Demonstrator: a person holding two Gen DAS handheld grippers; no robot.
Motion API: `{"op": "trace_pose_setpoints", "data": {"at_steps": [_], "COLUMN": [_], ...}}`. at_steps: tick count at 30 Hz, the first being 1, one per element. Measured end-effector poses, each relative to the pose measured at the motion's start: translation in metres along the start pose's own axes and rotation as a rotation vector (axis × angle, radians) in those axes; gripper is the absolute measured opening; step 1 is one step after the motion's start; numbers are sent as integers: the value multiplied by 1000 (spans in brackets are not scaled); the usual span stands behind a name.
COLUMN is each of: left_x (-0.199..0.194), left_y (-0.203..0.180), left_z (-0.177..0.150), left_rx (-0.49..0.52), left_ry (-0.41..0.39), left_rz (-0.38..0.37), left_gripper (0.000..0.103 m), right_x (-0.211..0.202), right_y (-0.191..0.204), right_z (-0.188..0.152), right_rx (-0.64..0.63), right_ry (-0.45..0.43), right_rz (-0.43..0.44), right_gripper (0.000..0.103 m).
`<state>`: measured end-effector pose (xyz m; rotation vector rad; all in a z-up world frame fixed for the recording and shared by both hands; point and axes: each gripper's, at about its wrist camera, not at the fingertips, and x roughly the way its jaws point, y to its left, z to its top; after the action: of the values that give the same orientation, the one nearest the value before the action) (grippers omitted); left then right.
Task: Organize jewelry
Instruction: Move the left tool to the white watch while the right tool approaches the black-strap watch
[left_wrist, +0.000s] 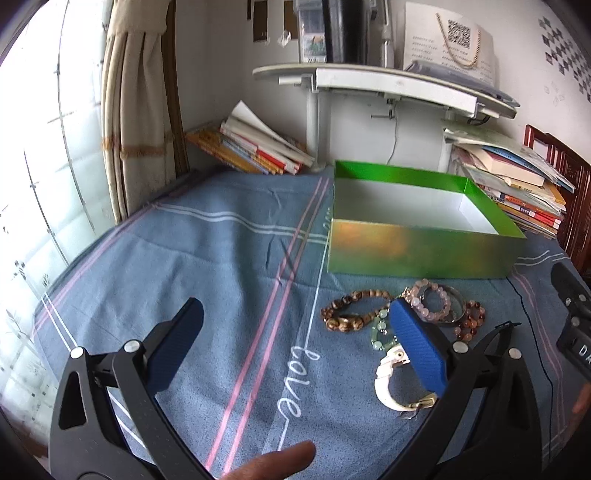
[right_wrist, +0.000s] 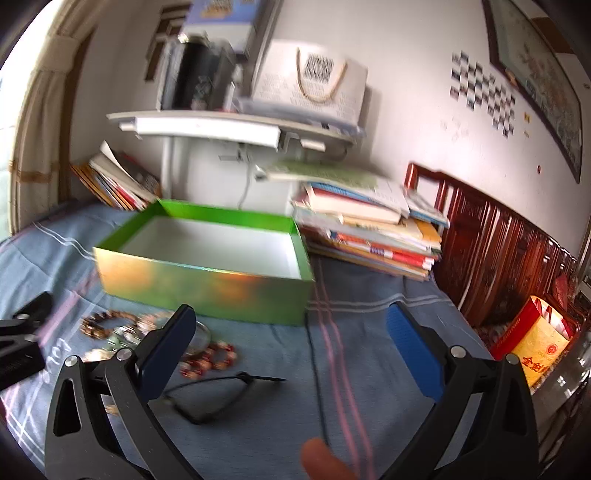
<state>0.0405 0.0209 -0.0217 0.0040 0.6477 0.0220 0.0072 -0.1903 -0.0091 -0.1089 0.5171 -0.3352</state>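
An open green box (left_wrist: 417, 254) with a white inside stands on the blue bedsheet; it also shows in the right wrist view (right_wrist: 207, 291). In front of it lies a cluster of jewelry: a brown bead bracelet (left_wrist: 351, 310), a pink bead bracelet (left_wrist: 432, 299), a red-orange bead bracelet (left_wrist: 471, 321), a pale green bead bracelet (left_wrist: 380, 332) and a white watch (left_wrist: 388, 380). My left gripper (left_wrist: 295, 310) is open above the sheet, its right finger over the cluster. My right gripper (right_wrist: 291, 317) is open and empty, with the red bracelet (right_wrist: 210, 358) beside its left finger.
Stacks of books (left_wrist: 517, 184) lie behind the box on the right, more books (left_wrist: 255, 147) at the back left. A white desk (left_wrist: 369, 85) stands behind. A dark wooden headboard (right_wrist: 498, 251) runs along the right. A black cord (right_wrist: 207, 395) lies on the sheet.
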Motion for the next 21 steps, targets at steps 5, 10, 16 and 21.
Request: {"op": "trace_pose_setpoints", "data": {"at_steps": [5, 10, 16, 21], "left_x": [29, 29, 33, 47], "left_y": [14, -1, -33, -49], "left_z": [3, -1, -13, -26], "left_rx": [-47, 30, 137, 200], "left_ry": [173, 246, 311, 385], "left_rz": [-40, -142, -228, -227], "left_gripper": [91, 76, 76, 61], "right_x": [42, 57, 52, 57], "right_y": [-29, -15, 2, 19], "right_z": [-3, -20, -23, -22], "right_rx": [96, 101, 106, 54], "right_ry": [282, 420, 452, 477], "right_rz": [143, 292, 395, 411], "right_gripper": [59, 32, 32, 32]}}
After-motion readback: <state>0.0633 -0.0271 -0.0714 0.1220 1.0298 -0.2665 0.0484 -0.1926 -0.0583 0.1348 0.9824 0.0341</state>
